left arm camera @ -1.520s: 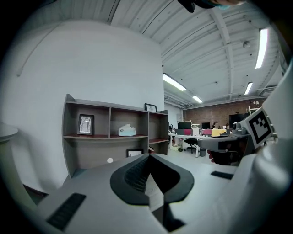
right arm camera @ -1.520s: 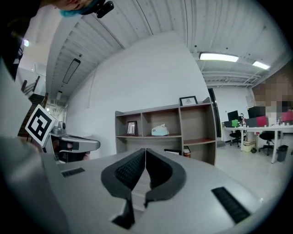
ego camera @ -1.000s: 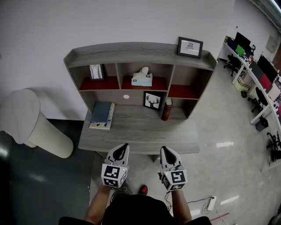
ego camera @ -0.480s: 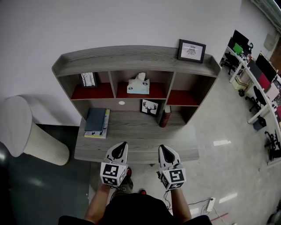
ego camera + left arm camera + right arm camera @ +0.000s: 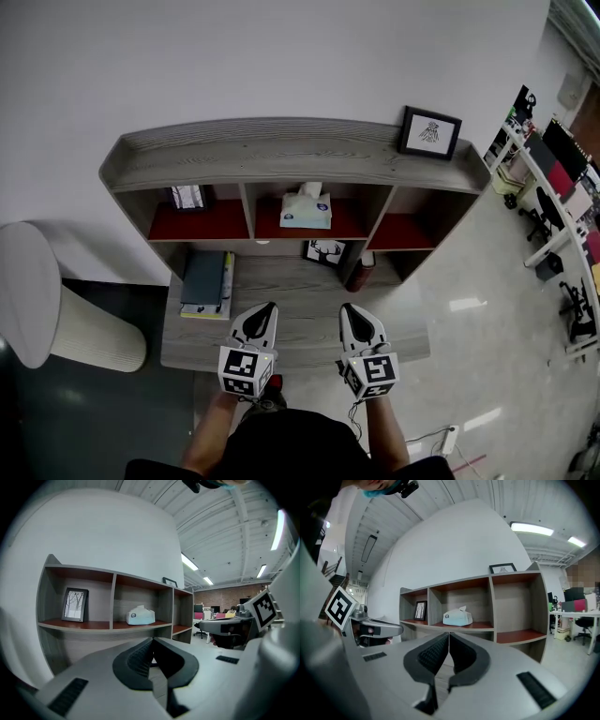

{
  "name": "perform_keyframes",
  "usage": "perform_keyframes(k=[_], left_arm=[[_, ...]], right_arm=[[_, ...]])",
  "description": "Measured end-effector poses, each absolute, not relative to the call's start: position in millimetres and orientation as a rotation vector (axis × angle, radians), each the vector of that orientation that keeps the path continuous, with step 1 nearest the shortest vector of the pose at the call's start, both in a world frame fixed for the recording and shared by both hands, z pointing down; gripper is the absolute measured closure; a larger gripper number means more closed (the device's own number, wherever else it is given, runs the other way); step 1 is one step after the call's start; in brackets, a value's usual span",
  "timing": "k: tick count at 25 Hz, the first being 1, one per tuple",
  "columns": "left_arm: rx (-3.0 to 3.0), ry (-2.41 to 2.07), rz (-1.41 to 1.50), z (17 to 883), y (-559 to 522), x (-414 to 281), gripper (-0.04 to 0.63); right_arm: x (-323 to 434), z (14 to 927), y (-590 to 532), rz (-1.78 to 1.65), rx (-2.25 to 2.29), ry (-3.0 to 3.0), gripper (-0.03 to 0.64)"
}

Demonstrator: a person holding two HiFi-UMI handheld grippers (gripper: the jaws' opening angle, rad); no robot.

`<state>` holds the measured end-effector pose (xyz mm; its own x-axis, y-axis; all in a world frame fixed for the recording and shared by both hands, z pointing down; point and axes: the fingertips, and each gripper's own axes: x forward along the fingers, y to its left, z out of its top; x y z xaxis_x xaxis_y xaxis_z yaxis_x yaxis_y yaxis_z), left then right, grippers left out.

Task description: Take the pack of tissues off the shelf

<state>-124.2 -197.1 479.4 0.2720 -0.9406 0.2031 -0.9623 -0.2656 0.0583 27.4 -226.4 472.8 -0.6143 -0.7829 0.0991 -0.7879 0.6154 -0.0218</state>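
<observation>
A pale blue pack of tissues (image 5: 306, 212) with a white tissue sticking up sits in the middle compartment of the grey wooden shelf unit (image 5: 281, 155) on the desk. It shows as well in the left gripper view, pack of tissues (image 5: 140, 616), and in the right gripper view, pack of tissues (image 5: 457, 617). My left gripper (image 5: 265, 312) and right gripper (image 5: 348, 312) hover side by side over the desk's front edge, well short of the shelf. Both are shut with nothing between the jaws.
A small framed picture (image 5: 187, 197) stands in the left compartment and another frame (image 5: 430, 132) on top of the shelf. On the desk (image 5: 291, 328) lie stacked books (image 5: 205, 282), a deer picture (image 5: 325, 252) and a red book (image 5: 361, 273). A white round stool (image 5: 42, 300) stands at left; office desks at right.
The view has shifted closer to the desk and shelf. Both grippers now hang over the desk's front edge, still shut.
</observation>
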Motion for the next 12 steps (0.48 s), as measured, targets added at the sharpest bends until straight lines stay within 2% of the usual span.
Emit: perform_keyframes(k=[12], left_arm=[[2.374,-1.756,0.165,481.1,-243.0,-170.3,0.591]], right_arm=[[-16.6,458.8,-292.3,0.032,1.382,-2.73,0.588]])
